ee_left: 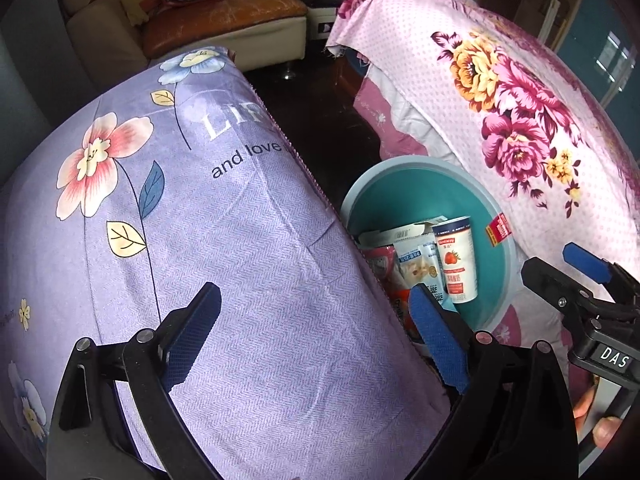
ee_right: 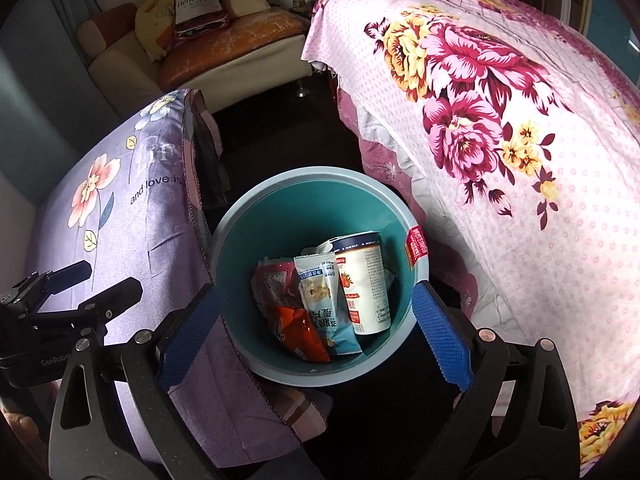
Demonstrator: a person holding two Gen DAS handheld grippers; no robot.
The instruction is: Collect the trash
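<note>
Both grippers spread wide, nothing held. Left gripper [ee_left: 316, 340] hangs over the purple cloth [ee_left: 200, 240], jaws wide apart, right pad edging out past the cloth's hem toward the bin [ee_left: 496, 272]. Right gripper [ee_right: 316, 332] sits above the bin [ee_right: 256, 216], jaws apart and framing its near rim, left pad over the purple cloth [ee_right: 120, 208], right pad over the dark gap beside the pink cloth [ee_right: 520, 180]. In the left view the right gripper [ee_left: 560, 276] shows at the right edge, parted, over the pink cloth [ee_left: 520, 120]; in the right view the left gripper [ee_right: 96, 280] shows at the left edge, also parted. Trash is in the bin: white strawberry cup [ee_right: 366, 284] upright-ish against the right wall, pale blue snack pouch [ee_right: 324, 300] leaning on it, pink wrapper [ee_right: 272, 284] to the left, orange wrapper [ee_right: 300, 332] at the near side. Same cup [ee_left: 456, 260] and pouch [ee_left: 420, 268] visible from the left view, partly behind the left gripper's right pad. Red label [ee_right: 416, 246] sticks to the bin's right rim. Bin stands on dark floor between the two cloth-covered surfaces, purple cloth's hem touching or overlapping its left rim. Background: sofa [ee_right: 224, 52] with cushions and a Hennessy bag [ee_right: 198, 4].
</note>
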